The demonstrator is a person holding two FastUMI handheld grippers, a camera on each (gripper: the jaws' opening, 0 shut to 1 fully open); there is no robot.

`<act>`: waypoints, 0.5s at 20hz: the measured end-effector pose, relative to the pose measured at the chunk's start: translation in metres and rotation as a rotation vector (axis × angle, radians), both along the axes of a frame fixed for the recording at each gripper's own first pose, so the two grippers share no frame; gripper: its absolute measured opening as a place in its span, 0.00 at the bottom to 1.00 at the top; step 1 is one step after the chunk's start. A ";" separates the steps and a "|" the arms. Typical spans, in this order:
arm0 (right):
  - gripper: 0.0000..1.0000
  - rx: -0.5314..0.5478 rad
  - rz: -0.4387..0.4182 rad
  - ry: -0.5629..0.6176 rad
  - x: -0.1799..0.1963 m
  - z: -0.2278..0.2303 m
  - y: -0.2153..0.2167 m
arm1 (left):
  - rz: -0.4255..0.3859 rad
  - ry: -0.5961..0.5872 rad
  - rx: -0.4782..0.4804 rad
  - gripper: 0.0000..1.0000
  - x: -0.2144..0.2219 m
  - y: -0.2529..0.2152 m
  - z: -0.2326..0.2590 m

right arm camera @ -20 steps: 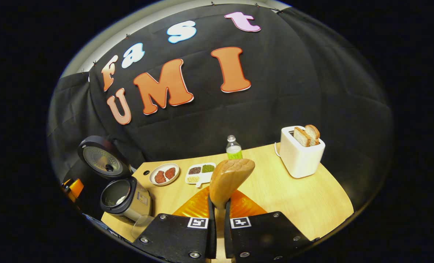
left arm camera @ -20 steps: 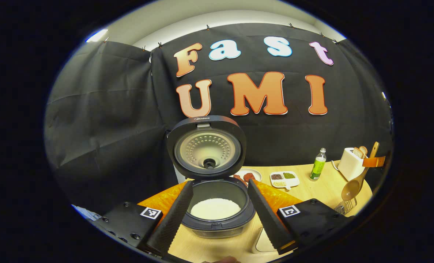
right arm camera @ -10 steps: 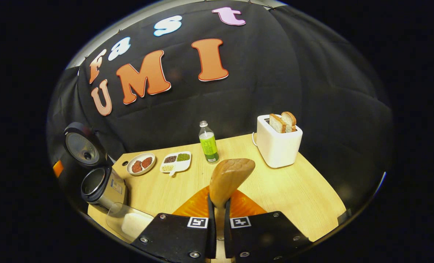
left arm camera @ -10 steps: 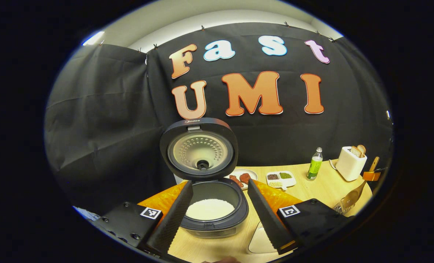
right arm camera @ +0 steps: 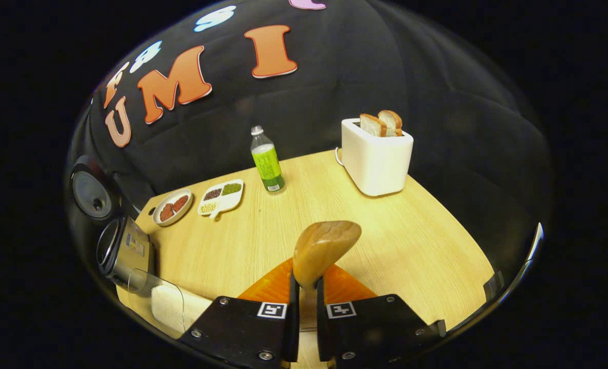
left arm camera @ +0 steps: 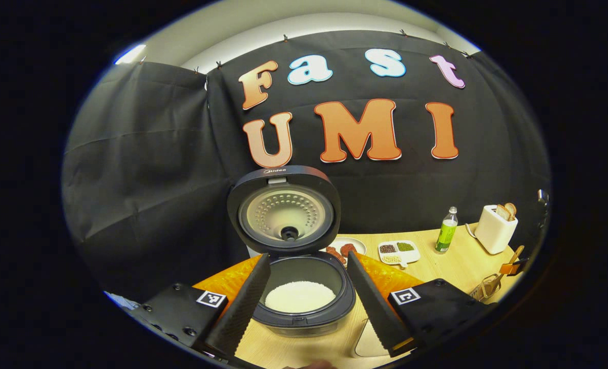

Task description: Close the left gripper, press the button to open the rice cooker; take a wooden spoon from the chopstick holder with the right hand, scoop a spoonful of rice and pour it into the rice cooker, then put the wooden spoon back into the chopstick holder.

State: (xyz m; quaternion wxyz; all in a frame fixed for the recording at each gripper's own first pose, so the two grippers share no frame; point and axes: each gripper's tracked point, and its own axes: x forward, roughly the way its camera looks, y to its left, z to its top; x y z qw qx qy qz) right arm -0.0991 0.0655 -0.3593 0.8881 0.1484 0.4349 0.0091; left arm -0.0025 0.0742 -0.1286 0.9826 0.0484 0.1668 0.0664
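The rice cooker (left arm camera: 304, 312) stands with its lid (left arm camera: 283, 210) up and white rice (left arm camera: 299, 296) in the pot. My left gripper (left arm camera: 308, 259) is open in front of it, one finger on each side of the pot, holding nothing. My right gripper (right arm camera: 306, 282) is shut on the wooden spoon (right arm camera: 324, 248), whose bowl sticks out beyond the fingers above the table. In the left gripper view the right gripper (left arm camera: 509, 266) is small at the far right, low over the wire chopstick holder (left arm camera: 483, 291). A clear container of rice (right arm camera: 170, 307) sits beside the cooker (right arm camera: 122, 248).
On the wooden table (right arm camera: 411, 241) stand a white toaster (right arm camera: 375, 154) with bread, a green bottle (right arm camera: 267, 161), a plate of red pieces (right arm camera: 171, 206) and a divided dish of grains (right arm camera: 221, 196). The table edge curves at the right.
My right gripper has sunk and tipped downward with the spoon, so the table looms larger. In the left gripper view it has dropped toward the wire holder. My left gripper has barely moved.
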 end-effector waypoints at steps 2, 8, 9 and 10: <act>0.14 0.015 0.000 0.037 -0.002 -0.002 0.000 | 0.000 0.002 -0.003 1.00 0.005 0.003 -0.002; 0.42 0.000 -0.075 0.117 -0.012 0.001 -0.030 | 0.026 -0.057 0.013 0.95 0.045 0.018 0.019; 0.48 0.007 -0.082 0.117 -0.010 0.007 -0.033 | 0.045 -0.073 0.019 1.00 0.056 0.027 0.025; 0.49 -0.003 -0.089 0.104 -0.007 0.015 -0.041 | 0.054 -0.086 0.016 1.00 0.068 0.031 0.031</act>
